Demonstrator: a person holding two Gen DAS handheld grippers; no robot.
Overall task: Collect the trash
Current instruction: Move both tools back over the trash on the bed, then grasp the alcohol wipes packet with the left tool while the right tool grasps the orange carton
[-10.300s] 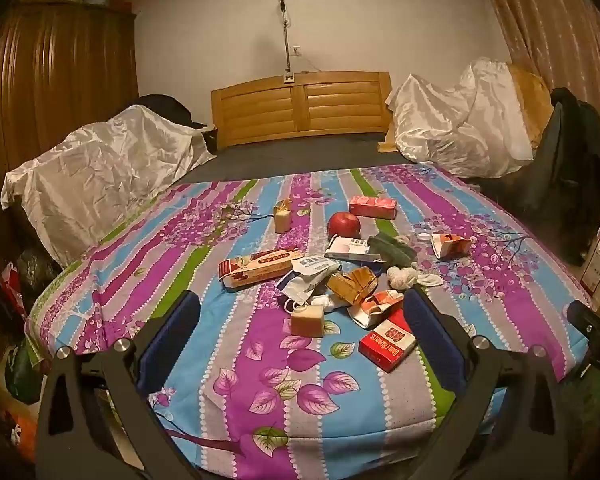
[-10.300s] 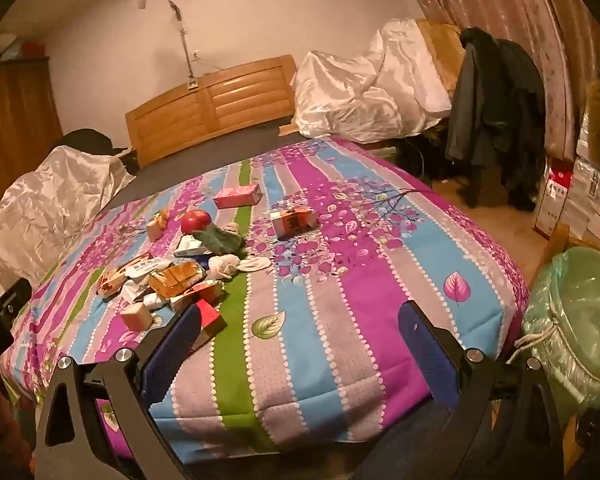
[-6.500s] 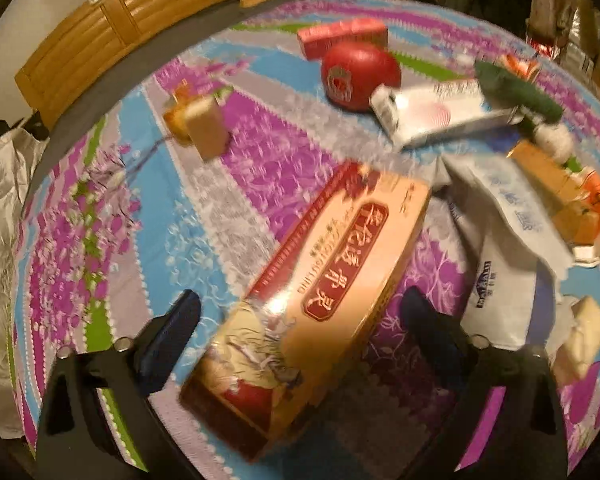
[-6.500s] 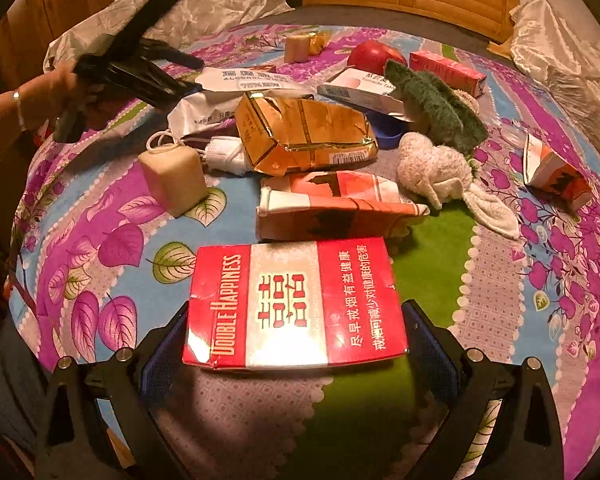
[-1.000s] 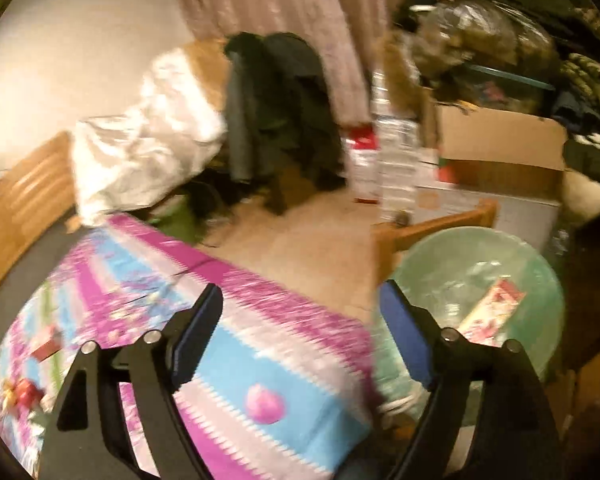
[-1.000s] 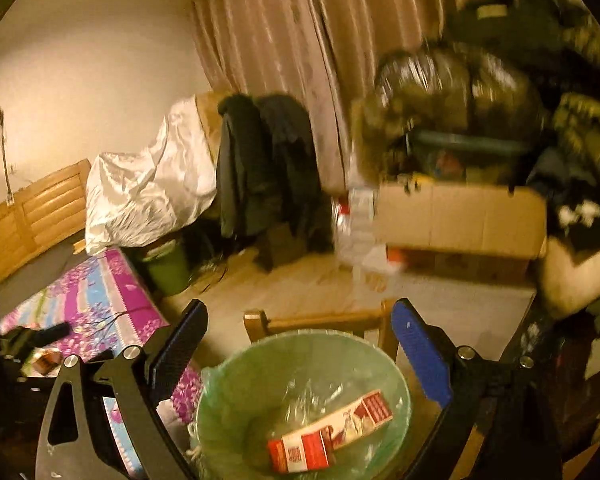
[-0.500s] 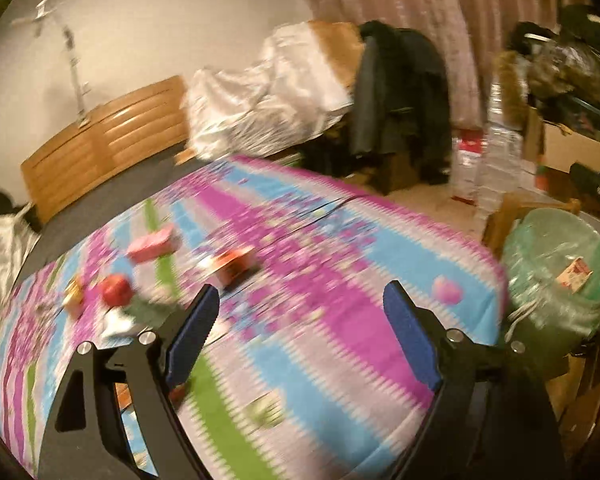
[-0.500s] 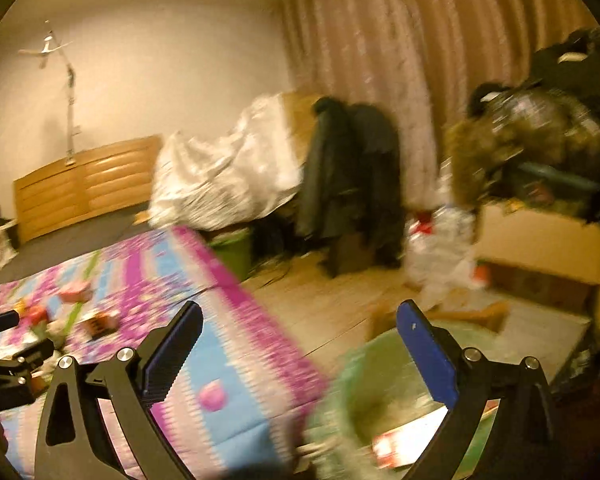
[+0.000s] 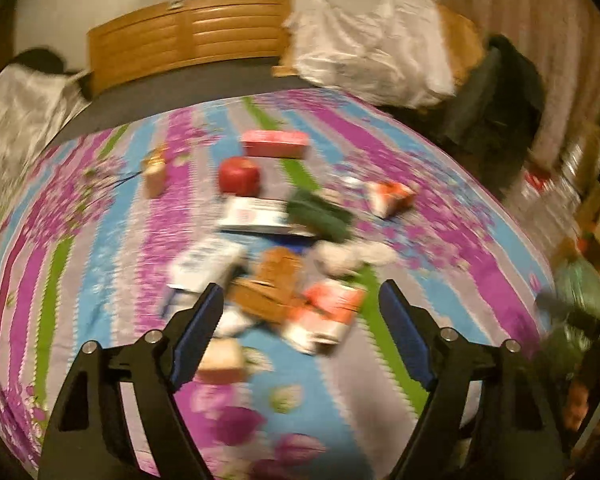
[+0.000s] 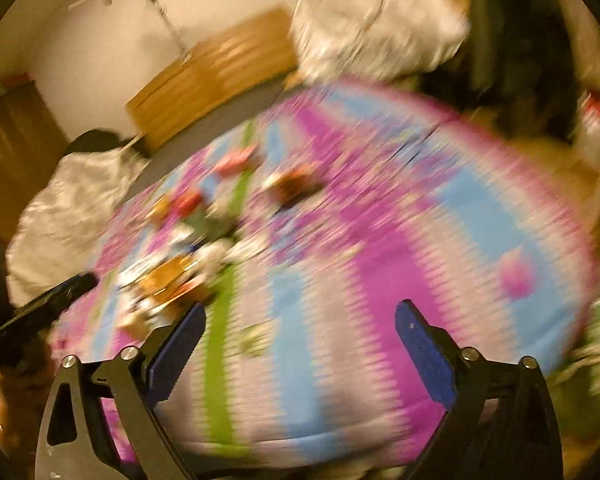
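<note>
A pile of trash lies on the striped bed (image 9: 439, 240): a crumpled brown packet (image 9: 272, 284), an orange-white carton (image 9: 327, 312), a white packet (image 9: 208, 260), a beige block (image 9: 220, 356), a pink box (image 9: 274, 144), a small orange carton (image 9: 391, 198). My left gripper (image 9: 300, 320) is open and empty, just in front of the pile. My right gripper (image 10: 300, 328) is open and empty over the bed's near edge; its view is blurred and the pile (image 10: 172, 276) shows at left. The green-lined bin (image 9: 579, 284) stands at the right.
A red apple (image 9: 239, 176), a dark green cloth (image 9: 319, 216) and a white sock (image 9: 347, 256) lie among the trash. A wooden headboard (image 9: 188, 36) is at the back, white covered heaps at both sides, dark coats (image 9: 495, 96) at right.
Both grippers have swung from the bin, where the red boxes now lie, back to the bed. The left one now faces the pile closely. Both are empty.
</note>
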